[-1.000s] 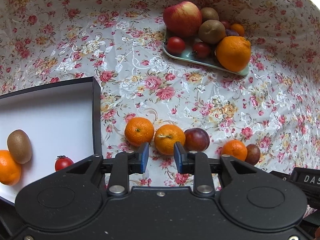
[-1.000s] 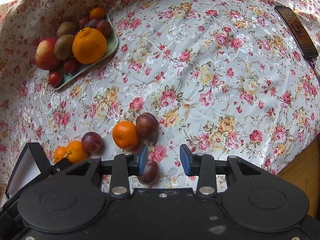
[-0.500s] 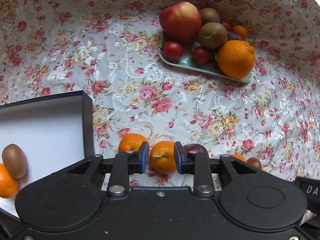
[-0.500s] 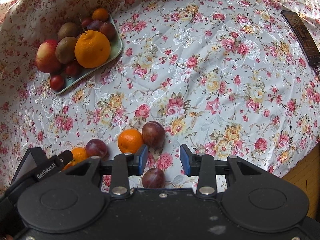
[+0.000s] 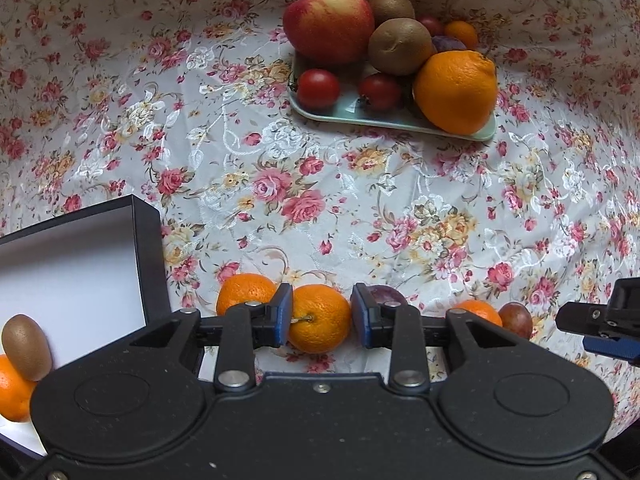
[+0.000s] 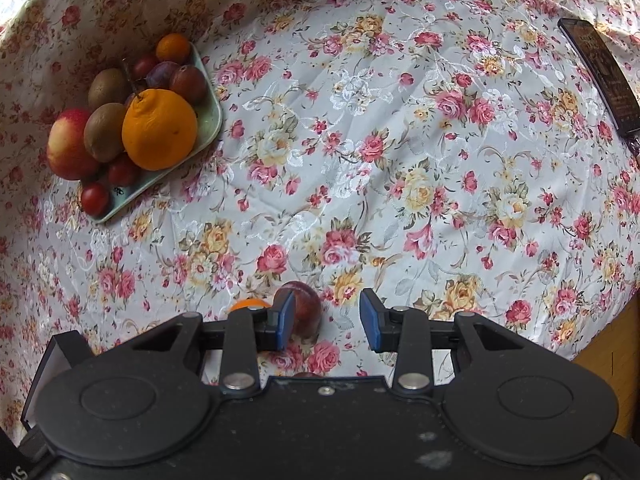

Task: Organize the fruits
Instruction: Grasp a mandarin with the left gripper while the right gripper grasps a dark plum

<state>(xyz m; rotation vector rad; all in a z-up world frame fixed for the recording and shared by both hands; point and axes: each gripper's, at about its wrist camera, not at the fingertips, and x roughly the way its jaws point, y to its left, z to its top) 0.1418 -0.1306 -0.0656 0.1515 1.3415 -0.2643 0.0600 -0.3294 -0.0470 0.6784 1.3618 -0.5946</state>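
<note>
My left gripper (image 5: 321, 316) is open, low over the cloth, its blue pads either side of a mandarin (image 5: 320, 320) without visibly squeezing it. A second mandarin (image 5: 244, 296) lies just left of it and a dark plum (image 5: 386, 294) peeks out behind the right finger. Further right sit a small mandarin (image 5: 478, 310) and another plum (image 5: 516, 318). My right gripper (image 6: 328, 322) is open, with a plum (image 6: 306, 312) next to its left pad and a mandarin (image 6: 250, 304) mostly hidden behind that finger.
A black box (image 5: 148, 248) with a white inside holds a kiwi (image 5: 26, 346) and an orange (image 5: 12, 394) at the left. A pale green plate (image 5: 384, 120) at the back carries an apple, kiwis, a big orange, tomatoes and plums. A phone (image 6: 598, 76) lies far right near the table edge.
Both grippers have moved forward and down. The left one's fingers now flank the mandarin. The right one has closed in on the upper plum, and the nearer plum has slipped under its body.
</note>
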